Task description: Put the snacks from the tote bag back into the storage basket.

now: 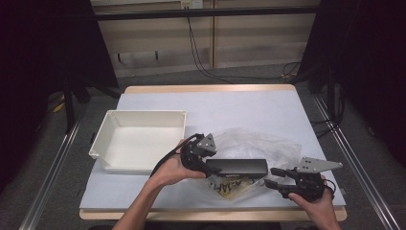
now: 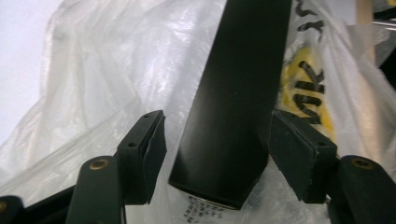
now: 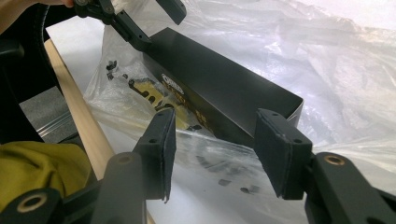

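From the high view, your left gripper (image 1: 207, 166) sits at the left end of a long black box (image 1: 238, 167) that lies across a crumpled clear plastic bag (image 1: 258, 146) on the pale blue table (image 1: 239, 110). Your right gripper (image 1: 274, 177) points at the box's right end from just beside it, near the table's front edge. A white tray (image 1: 139, 139) stands to the left of the bag, just beyond your left hand (image 1: 172, 167). Your right hand (image 1: 313, 199) rests low at the front right corner.

In the left gripper view, the black box (image 2: 236, 107) runs away from you between the 2 pads. The jaws stand apart: the right pad (image 2: 299, 154) is at the box's edge, though you cannot tell whether it touches, and the left pad (image 2: 147, 149) is clear of the box with bag showing in the gap. The plastic bag (image 2: 102, 79) spreads under and behind the box, with yellow and black print (image 2: 308, 88) on it to the right.

In the right gripper view, your jaws are apart with nothing clamped; the pads (image 3: 280, 149) frame the near corner of the black box (image 3: 219, 93) without touching it. The box lies on the plastic bag (image 3: 345, 79), with the yellow print (image 3: 154, 98) beside it, and your left gripper (image 3: 140, 18) is at its far end, jaws spread around that end.
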The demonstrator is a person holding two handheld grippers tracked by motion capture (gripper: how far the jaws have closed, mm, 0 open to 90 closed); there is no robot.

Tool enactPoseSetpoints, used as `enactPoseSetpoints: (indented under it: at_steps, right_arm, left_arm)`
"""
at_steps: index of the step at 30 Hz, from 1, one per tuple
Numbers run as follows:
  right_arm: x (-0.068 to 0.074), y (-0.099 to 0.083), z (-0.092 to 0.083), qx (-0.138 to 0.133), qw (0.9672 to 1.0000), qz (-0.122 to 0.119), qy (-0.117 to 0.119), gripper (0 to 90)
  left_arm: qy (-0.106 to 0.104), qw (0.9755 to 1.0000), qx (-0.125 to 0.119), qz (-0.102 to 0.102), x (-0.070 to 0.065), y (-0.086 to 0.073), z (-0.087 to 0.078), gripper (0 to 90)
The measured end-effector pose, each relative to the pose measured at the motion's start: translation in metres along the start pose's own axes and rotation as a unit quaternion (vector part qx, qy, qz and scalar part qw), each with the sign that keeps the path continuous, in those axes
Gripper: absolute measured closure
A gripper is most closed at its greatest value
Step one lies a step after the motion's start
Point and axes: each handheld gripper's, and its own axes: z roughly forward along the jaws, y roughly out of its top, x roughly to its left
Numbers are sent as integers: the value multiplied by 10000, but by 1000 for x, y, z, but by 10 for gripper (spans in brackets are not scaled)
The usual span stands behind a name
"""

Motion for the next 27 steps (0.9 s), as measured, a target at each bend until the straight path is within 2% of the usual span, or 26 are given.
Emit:
enactPoseSetpoints:
  at_steps: [8, 11, 12, 14, 15, 16, 17, 19, 21, 25, 27]
  right_arm:
    - [0, 0, 1, 17, 10000, -17, 9, 443]
    - [0, 0, 1, 1, 10000, 1, -6, 433]
    - [0, 0, 1, -6, 10000, 9, -11, 432]
    - [0, 0, 0, -3, 10000, 14, -11, 427]
    - [0, 0, 0, -8, 10000, 10, -12, 425]
    - [0, 0, 0, -18, 10000, 7, -9, 424]
    - [0, 0, 0, -7, 10000, 8, 4, 426]
    - [1, 0, 0, -10, 10000, 8, 15, 428]
    - [2, 0, 1, -19, 10000, 21, 37, 426]
    - [2, 2, 4, -11, 10000, 15, 83, 424]
    - [2, 1, 5, 11, 10000, 4, 73, 422]
  left_arm:
    - [-53, 9999, -19, -108, 6, 0, 5, 285]
    - [-141, 9999, -43, -42, 2, 1, 6, 282]
    - [-181, 9998, 55, -12, 1, 2, 6, 279]
    - [-215, 9997, 63, 48, -1, 2, 7, 276]
    - [-296, 9994, 127, 95, 0, 3, 6, 276]
    - [-225, 9997, 87, 84, -1, 2, 7, 275]
    - [-244, 9996, 86, 75, -1, 2, 7, 271]
    - [-314, 9993, 180, 82, -1, 3, 10, 248]
    - [-254, 9991, 312, 124, -1, 4, 13, 231]
    - [-305, 9992, 205, 159, 1, 6, 14, 250]
    - [-358, 9989, 261, 180, 0, 5, 14, 266]
